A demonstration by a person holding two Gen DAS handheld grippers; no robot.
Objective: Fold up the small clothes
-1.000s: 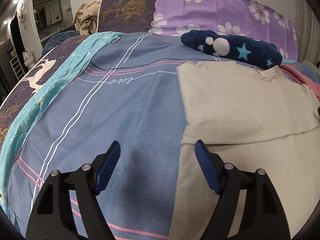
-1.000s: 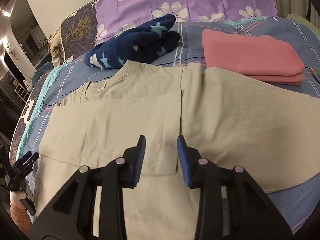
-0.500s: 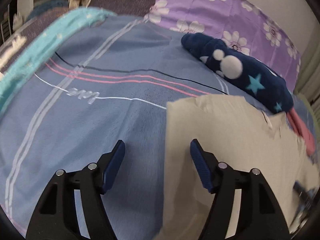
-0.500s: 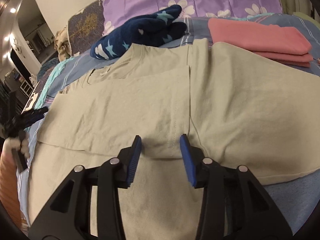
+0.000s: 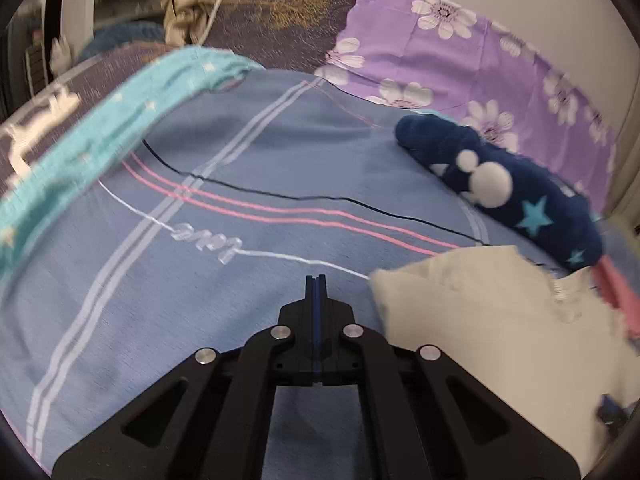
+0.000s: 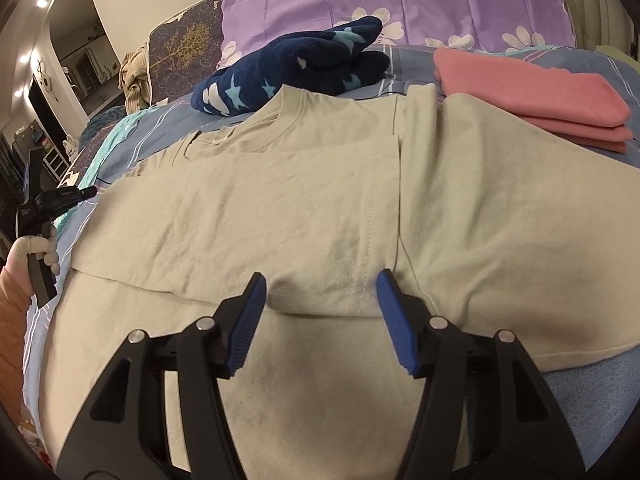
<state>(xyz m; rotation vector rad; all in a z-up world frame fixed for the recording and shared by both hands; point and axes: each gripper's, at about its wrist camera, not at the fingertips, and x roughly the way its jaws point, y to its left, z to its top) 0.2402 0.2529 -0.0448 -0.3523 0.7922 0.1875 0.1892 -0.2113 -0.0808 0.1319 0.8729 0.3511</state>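
Observation:
A beige T-shirt (image 6: 320, 208) lies flat on the bed with its left side folded over the middle. My right gripper (image 6: 320, 296) is open, its blue pads on either side of the folded sleeve's lower edge, close above the cloth. My left gripper (image 5: 316, 284) is shut and empty over the blue bedsheet, left of the shirt's corner (image 5: 480, 320). The left gripper also shows in the right wrist view (image 6: 60, 198), held at the bed's left side.
A folded pink garment (image 6: 532, 96) lies at the right behind the shirt. A navy star-patterned fleece (image 6: 296, 68) lies behind the collar, also in the left wrist view (image 5: 504, 192). A purple flowered pillow (image 6: 400, 4) stands at the headboard. The blue sheet (image 5: 200, 280) spreads left.
My left gripper has shut and moved left off the shirt, over the bare sheet. My right gripper has opened wider and come nearer the folded sleeve's edge.

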